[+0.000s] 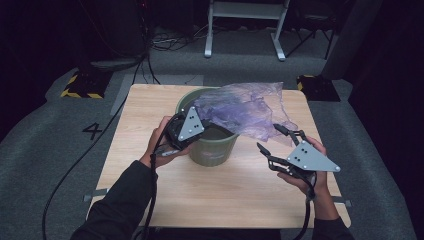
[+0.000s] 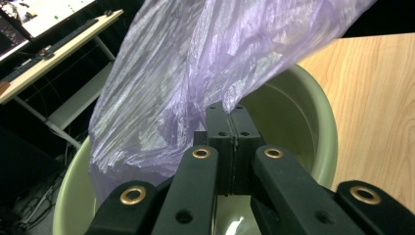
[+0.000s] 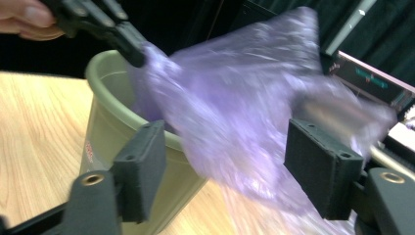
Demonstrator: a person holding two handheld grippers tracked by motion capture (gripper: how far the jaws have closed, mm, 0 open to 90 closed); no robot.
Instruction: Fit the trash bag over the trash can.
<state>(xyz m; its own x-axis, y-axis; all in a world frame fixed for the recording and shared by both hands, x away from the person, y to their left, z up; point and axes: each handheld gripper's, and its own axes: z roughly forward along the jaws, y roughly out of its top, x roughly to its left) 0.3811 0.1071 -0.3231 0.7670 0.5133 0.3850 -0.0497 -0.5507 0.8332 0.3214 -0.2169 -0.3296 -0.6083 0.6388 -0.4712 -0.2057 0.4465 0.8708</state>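
On the desk, high view: a green bin [image 1: 210, 135] stands at mid-desk [image 1: 150, 110], and a purple bag [image 1: 245, 110] is spread from its rim out to the right and far side.
Left hand-held gripper [image 1: 192, 120], high view: at the bin's left rim, jaws toward the bag's near-left corner.
Right hand-held gripper [image 1: 280, 140], high view: right of the bin, jaws apart, tips just beside the bag's right edge, holding nothing.
Key relation, high view: the bag lies far and left of the right hand-held gripper; its long axis runs from the left rim toward the far right. The right hand is the nearer to the loose edge.
Left gripper view: jaws together, clamped on a pinch of bag [image 2: 195, 73] above the bin's [image 2: 313, 107] mouth; the film fans up and away.
Right gripper view: pads wide apart, the blurred bag [image 3: 244, 107] between and beyond them, seemingly untouched; the bin [image 3: 112, 132] stands left, the left hand-held gripper [image 3: 134, 51] pinching the bag's corner.
Judgement: the loose right edge looks like the next thing to catch.
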